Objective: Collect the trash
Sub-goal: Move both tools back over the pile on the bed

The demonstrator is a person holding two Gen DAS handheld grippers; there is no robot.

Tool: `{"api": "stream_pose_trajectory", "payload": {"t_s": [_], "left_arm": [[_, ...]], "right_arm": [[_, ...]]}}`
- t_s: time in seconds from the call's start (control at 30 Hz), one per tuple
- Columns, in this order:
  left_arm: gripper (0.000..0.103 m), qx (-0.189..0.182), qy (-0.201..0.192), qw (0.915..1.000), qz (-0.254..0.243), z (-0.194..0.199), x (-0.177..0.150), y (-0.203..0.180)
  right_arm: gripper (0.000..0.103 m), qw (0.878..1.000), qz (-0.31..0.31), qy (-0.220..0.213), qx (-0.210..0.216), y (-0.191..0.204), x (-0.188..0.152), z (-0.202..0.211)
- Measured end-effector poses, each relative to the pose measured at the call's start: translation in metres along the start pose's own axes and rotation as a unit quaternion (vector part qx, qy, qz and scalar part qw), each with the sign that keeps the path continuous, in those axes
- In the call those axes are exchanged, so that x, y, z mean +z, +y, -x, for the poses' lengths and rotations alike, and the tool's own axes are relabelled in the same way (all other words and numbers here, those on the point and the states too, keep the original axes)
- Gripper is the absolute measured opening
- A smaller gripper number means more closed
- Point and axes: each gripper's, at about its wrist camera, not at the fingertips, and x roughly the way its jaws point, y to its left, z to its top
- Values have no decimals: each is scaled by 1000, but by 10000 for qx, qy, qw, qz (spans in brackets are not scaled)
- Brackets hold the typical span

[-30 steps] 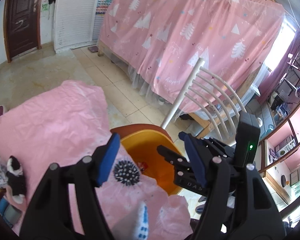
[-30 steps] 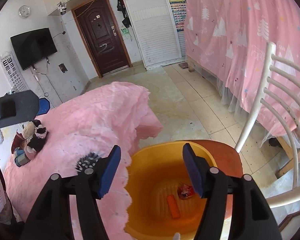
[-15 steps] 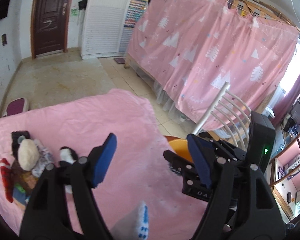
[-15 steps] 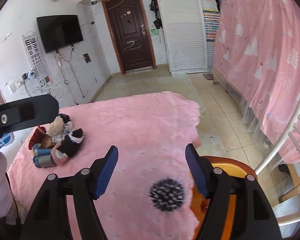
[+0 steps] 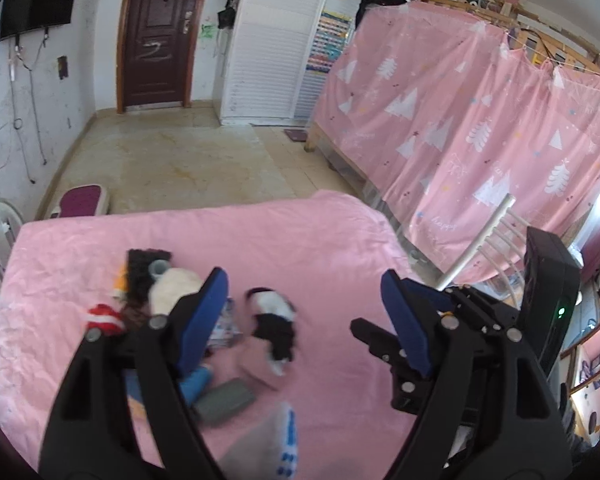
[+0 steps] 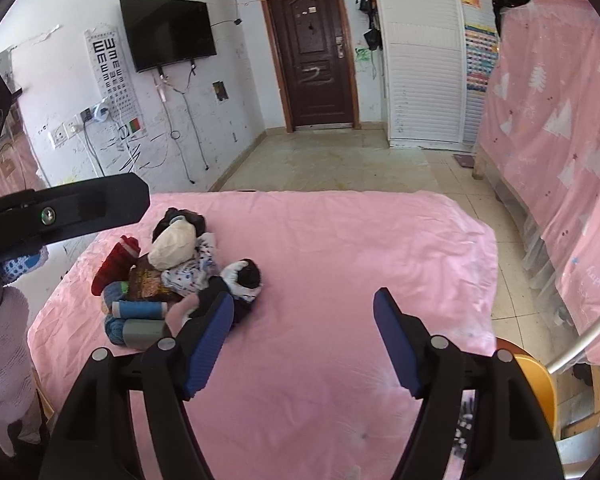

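Two hand-held grippers, the left hand-held gripper (image 5: 304, 320) and the right hand-held gripper (image 6: 304, 340), have just been opening wide, both empty, over one pink-covered worktop (image 6: 340, 240) with one trash pile (image 6: 160, 276).

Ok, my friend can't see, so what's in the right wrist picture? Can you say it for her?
The right gripper hangs open and empty over a table under a pink cloth. A pile of trash sits on the cloth's left side. An orange basin peeks in at the lower right.
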Motion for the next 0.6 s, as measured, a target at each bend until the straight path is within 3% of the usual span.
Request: {"api": "stream_pose_trajectory", "payload": {"t_s": [0.5, 0.6], "left_arm": [[76, 961, 201, 9941, 461, 11, -32, 108], [86, 1007, 285, 9940, 310, 10, -39, 117]], "right_arm": [[68, 9986, 254, 406, 202, 49, 11, -55], [68, 9984, 230, 490, 177, 52, 12, -65]]}}
